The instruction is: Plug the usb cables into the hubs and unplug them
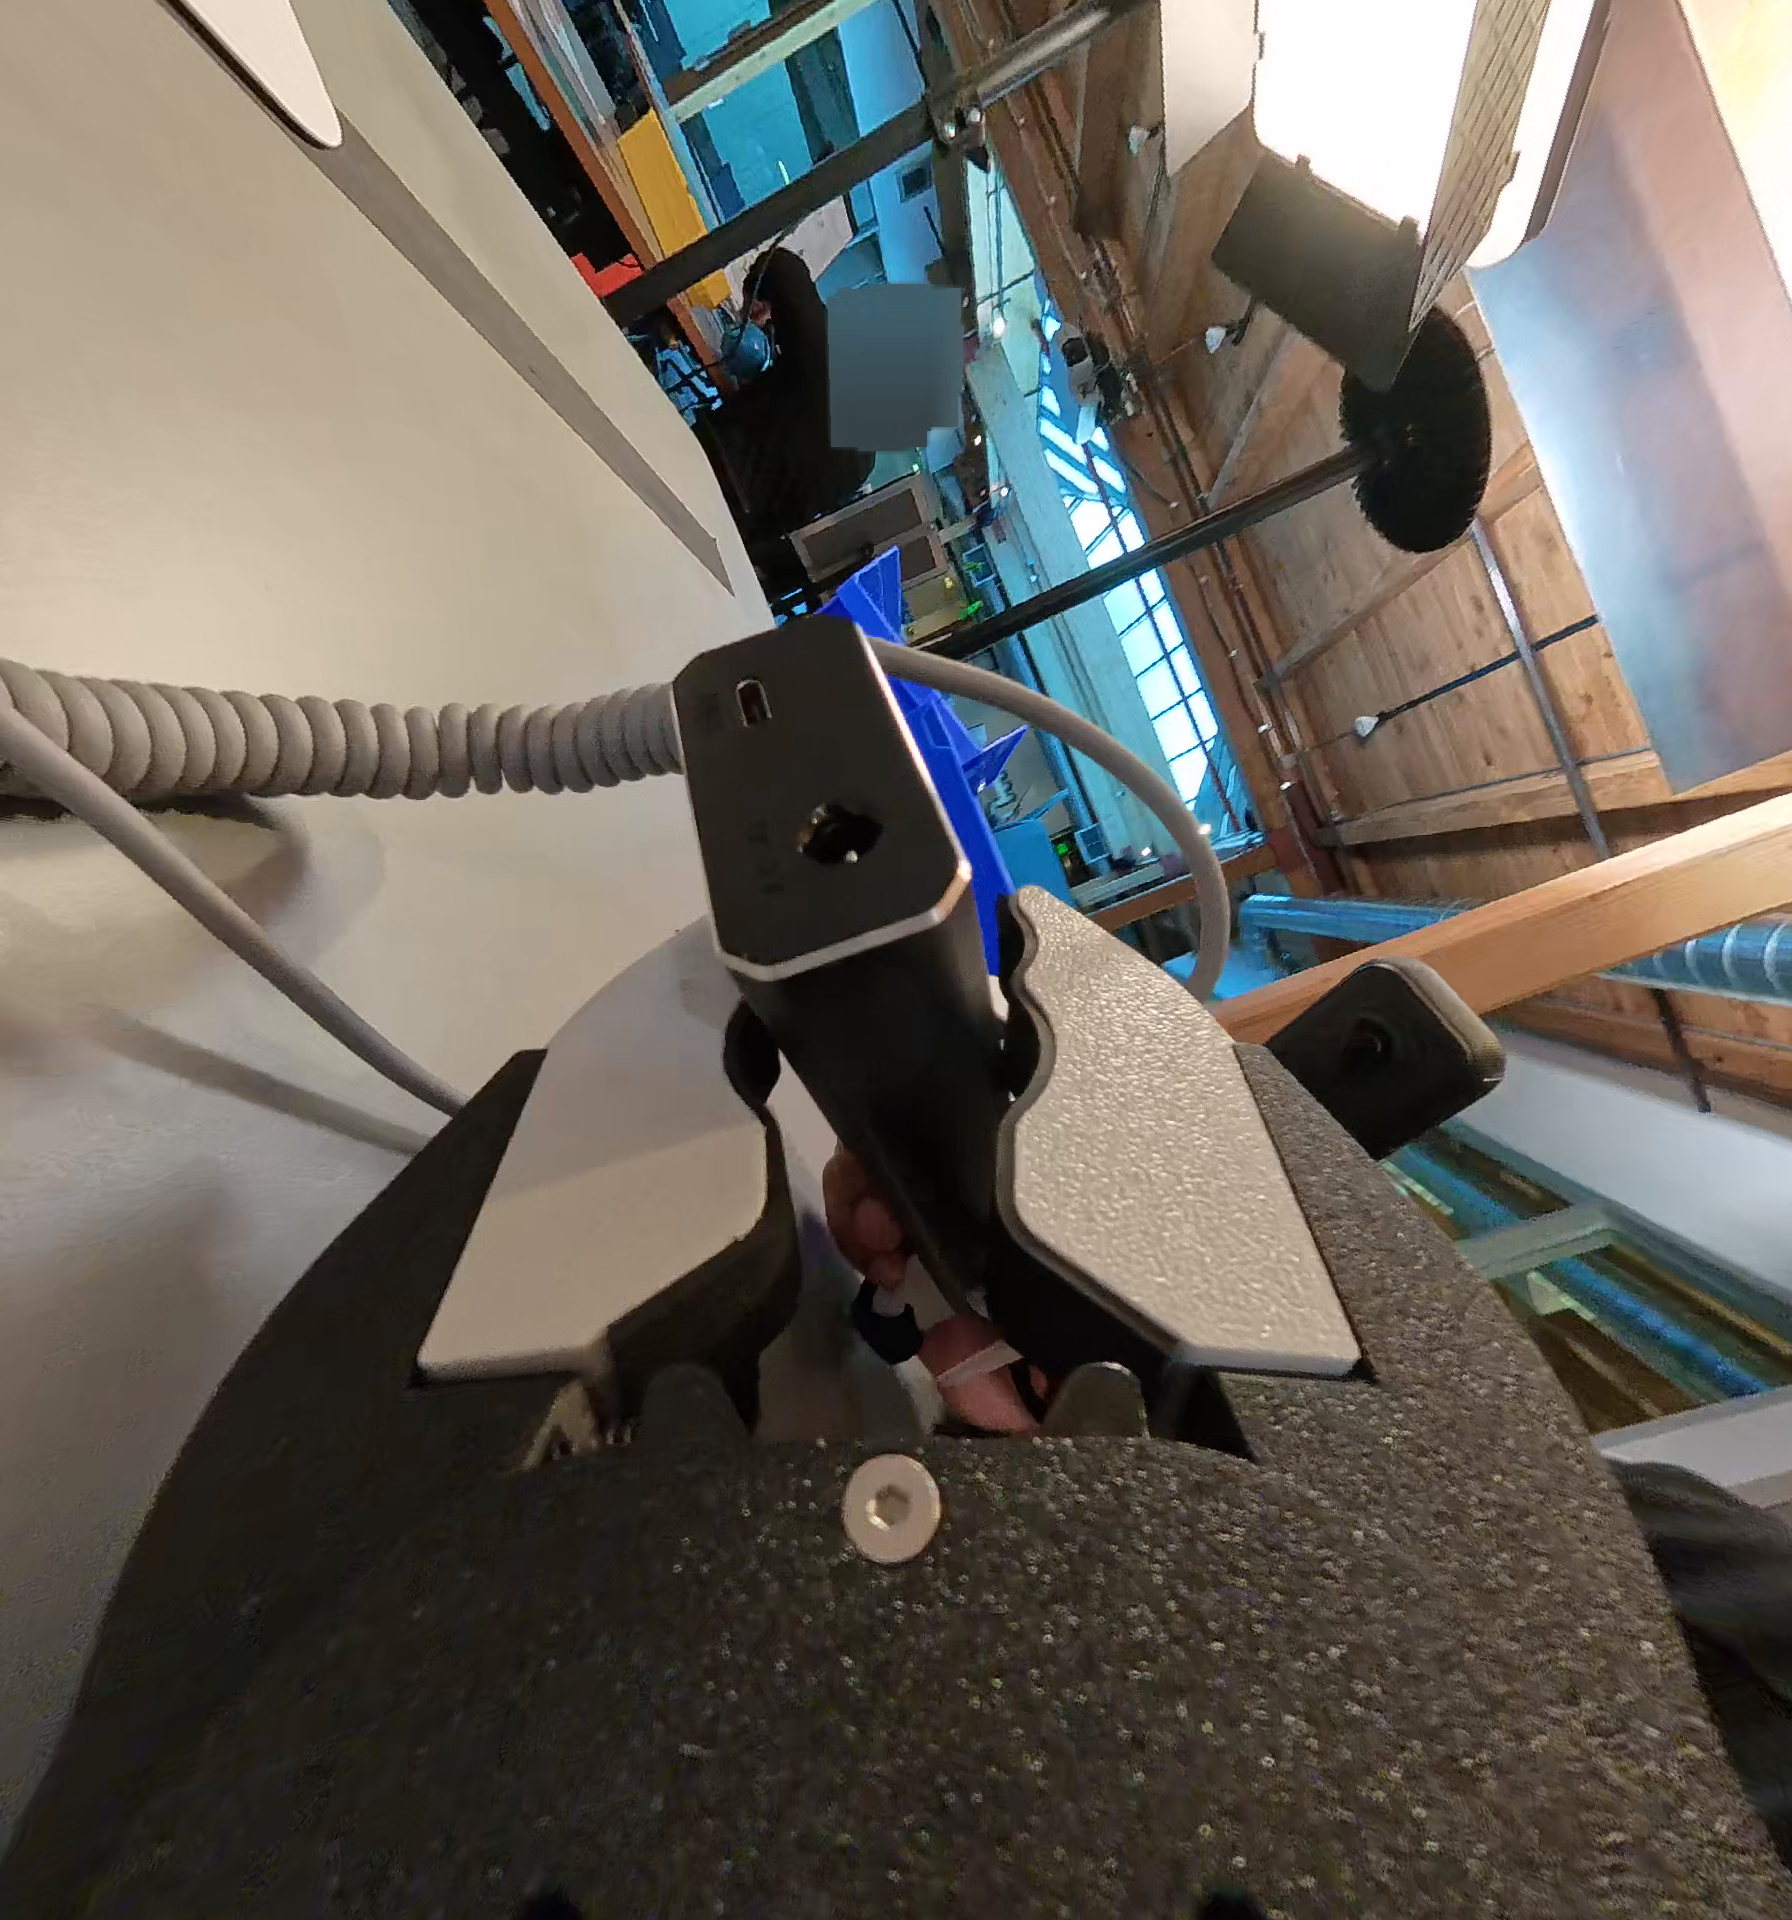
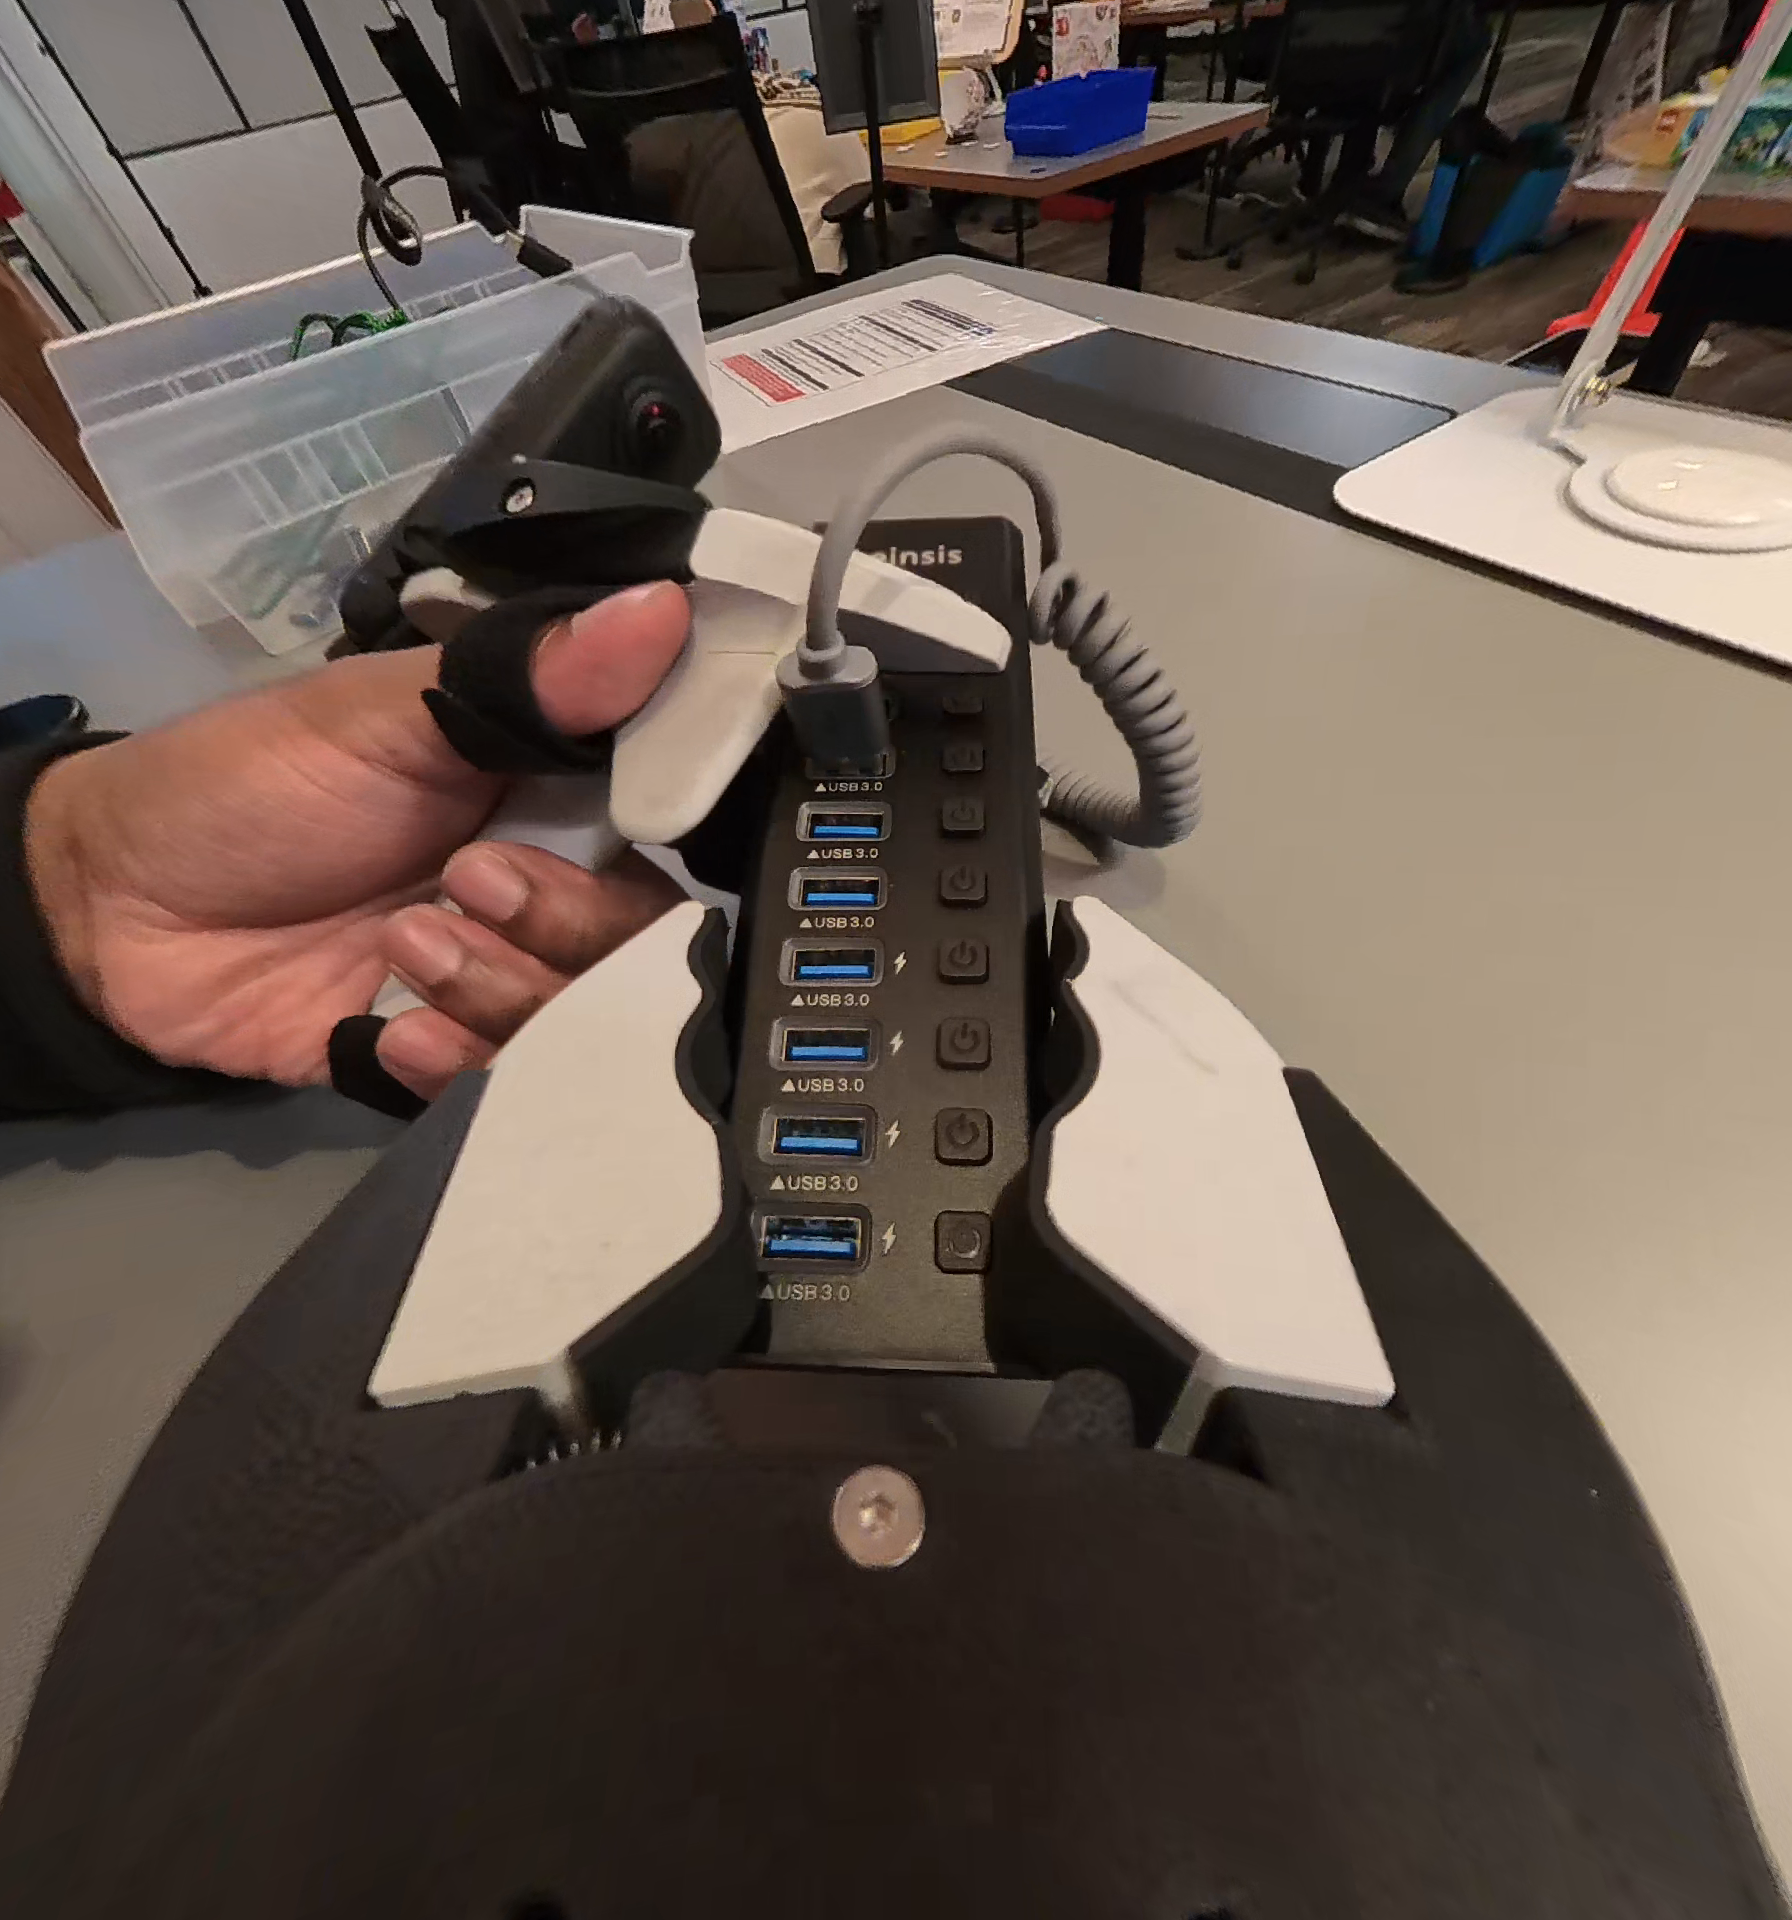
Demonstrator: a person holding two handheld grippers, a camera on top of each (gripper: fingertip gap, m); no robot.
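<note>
Grey table [image 2: 1391, 935]; both tongs [image 2: 887, 1039] clamp hub [image 2: 871, 1101].

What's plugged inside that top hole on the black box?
A grey USB plug with a curly cable sits in the USB hub. Its metal tip is hidden inside the port.

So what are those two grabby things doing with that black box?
A person is working two handheld tools. The right tool clamps the black USB hub by its sides, over the grey table. The left tool, in the person's hand, is around the grey plug of a curly cable. That plug sits in a port near the hub's far end; the other ports showing are empty.
</note>
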